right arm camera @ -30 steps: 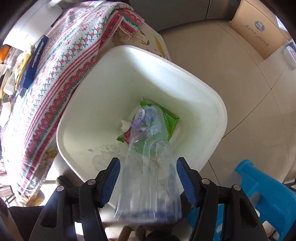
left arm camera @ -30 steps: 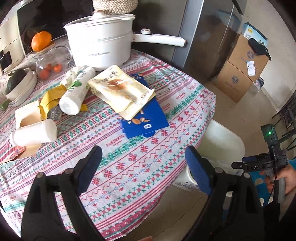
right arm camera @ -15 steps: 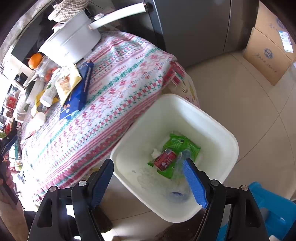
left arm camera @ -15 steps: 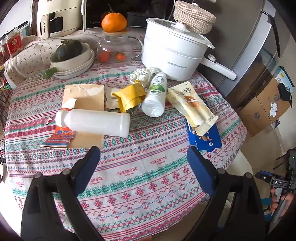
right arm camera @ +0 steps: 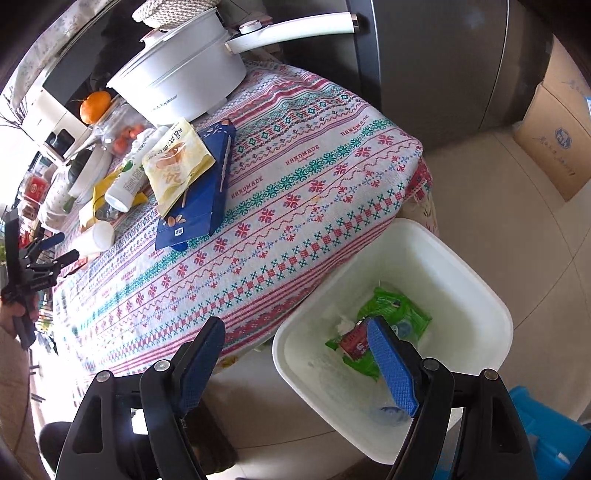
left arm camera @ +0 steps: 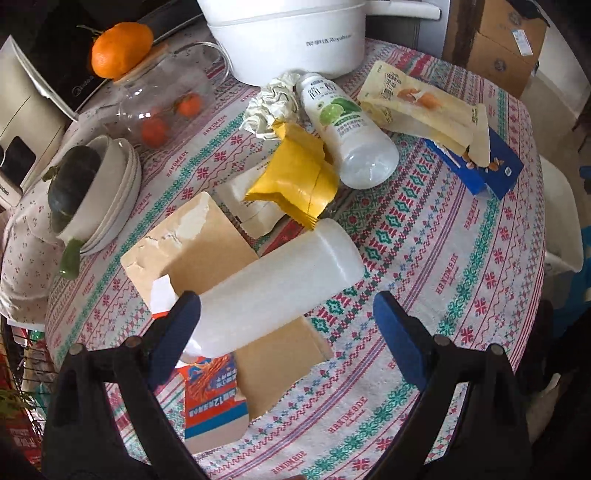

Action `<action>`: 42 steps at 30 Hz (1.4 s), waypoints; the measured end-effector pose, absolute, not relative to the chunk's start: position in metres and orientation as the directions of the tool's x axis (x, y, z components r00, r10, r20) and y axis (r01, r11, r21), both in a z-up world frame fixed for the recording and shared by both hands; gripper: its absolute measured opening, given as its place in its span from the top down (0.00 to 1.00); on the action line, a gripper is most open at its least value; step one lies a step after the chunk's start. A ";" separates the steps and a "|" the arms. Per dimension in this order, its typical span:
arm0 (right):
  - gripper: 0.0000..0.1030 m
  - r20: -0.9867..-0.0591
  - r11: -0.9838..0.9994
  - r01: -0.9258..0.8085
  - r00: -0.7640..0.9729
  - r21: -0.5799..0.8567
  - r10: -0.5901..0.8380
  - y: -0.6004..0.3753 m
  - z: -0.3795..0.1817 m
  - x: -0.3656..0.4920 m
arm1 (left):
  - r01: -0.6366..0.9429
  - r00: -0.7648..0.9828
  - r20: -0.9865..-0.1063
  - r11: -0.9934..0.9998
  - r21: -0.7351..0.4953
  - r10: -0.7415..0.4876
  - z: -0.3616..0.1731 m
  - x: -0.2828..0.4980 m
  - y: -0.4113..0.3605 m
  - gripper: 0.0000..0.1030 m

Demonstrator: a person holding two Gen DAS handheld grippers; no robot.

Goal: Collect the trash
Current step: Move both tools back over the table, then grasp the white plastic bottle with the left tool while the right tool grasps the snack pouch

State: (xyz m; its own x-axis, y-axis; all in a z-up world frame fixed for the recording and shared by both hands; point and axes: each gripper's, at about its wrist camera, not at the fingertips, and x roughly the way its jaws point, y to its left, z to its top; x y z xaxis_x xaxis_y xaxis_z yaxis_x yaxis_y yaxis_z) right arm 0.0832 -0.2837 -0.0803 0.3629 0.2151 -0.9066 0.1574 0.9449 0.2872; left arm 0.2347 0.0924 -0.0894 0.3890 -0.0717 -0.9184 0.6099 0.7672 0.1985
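Between the spread fingers of the left gripper (left arm camera: 286, 314), a white plastic bottle (left arm camera: 280, 288) lies on its side, not clamped

Its lower end sits close to the left pad, over a torn brown envelope (left arm camera: 207, 254) and an orange-and-blue wrapper (left arm camera: 212, 402) on the patterned tablecloth (left arm camera: 424, 258). Beyond it lie a yellow wrapper (left arm camera: 295, 177), a crumpled paper (left arm camera: 273, 103), a lime-label bottle (left arm camera: 347, 129), a pale snack pouch (left arm camera: 417, 107) and a blue box (left arm camera: 491, 166), with the white pot (left arm camera: 288, 33) behind. The right gripper (right arm camera: 295, 354) hangs wide apart and empty over the table edge and the white bin (right arm camera: 491, 306) on the floor, where a green packet (right arm camera: 391, 310), a red wrapper (right arm camera: 354, 343) and what may be a clear bottle, faint against the bottom, lie
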 end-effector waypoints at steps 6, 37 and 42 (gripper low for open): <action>0.22 -0.913 0.945 0.178 0.356 0.275 0.199 -0.288 -0.084 0.088 | 0.667 0.328 -0.943 0.720 0.190 -0.055 -0.113 0.256 0.088 0.09; 0.22 -0.869 0.926 0.143 0.418 0.350 0.265 -0.270 -0.069 0.087 | 0.162 0.412 -0.879 0.969 -0.188 -0.240 -0.057 0.171 0.088 0.49; 0.22 -0.851 0.925 0.110 0.442 0.364 0.282 -0.257 -0.057 0.106 | 0.138 0.512 -0.809 0.958 -0.253 -0.288 -0.026 0.170 0.085 0.49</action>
